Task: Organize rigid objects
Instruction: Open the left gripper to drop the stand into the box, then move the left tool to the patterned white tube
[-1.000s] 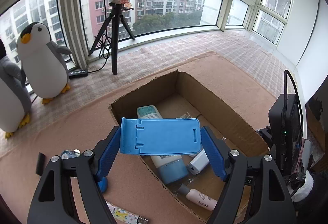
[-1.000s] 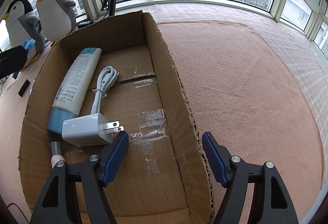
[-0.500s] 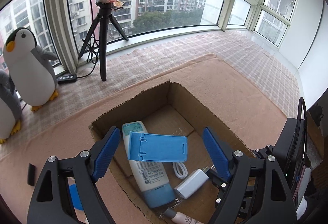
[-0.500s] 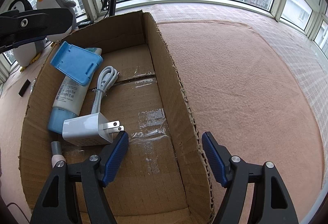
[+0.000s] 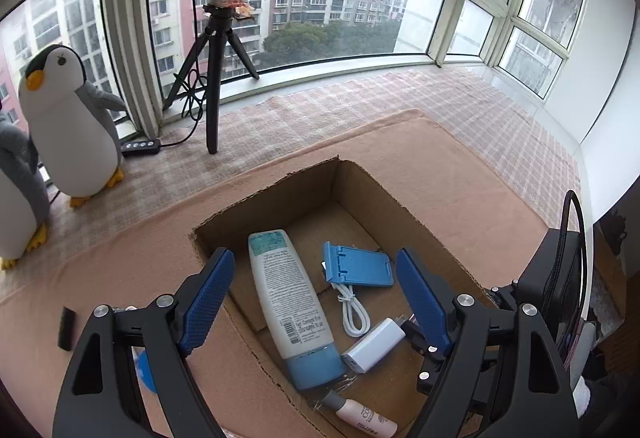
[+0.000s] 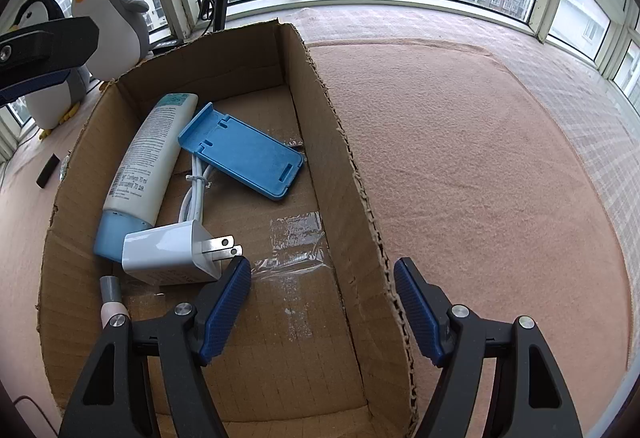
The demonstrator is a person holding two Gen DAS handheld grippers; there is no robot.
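An open cardboard box [image 5: 412,222] [image 6: 356,177] lies on the pink mat. Inside it rest a white tube with a blue cap [image 5: 290,298] [image 6: 144,161], a white charger plug [image 5: 374,346] [image 6: 168,258] with its coiled cable [image 5: 352,308], a blue phone stand [image 5: 356,270] [image 6: 242,151] lying partly on the cable, and a small pink bottle [image 5: 362,414] [image 6: 112,308]. My left gripper [image 5: 312,302] hangs open above the box with nothing between its fingers. My right gripper [image 6: 322,310] stands open astride the box's right wall, touching nothing.
Two penguin plush toys [image 5: 70,125] [image 6: 112,25] stand by the window at the left, beside a ring-light tripod [image 5: 214,77]. A small black block [image 5: 66,328] [image 6: 47,175] and a blue round object [image 5: 144,372] lie on the mat left of the box. Bare mat [image 6: 480,177] stretches to the right.
My left gripper let go of the blue phone stand, which dropped into the box and now lies on the cable. The left gripper rose and drew back. The right gripper stayed still.
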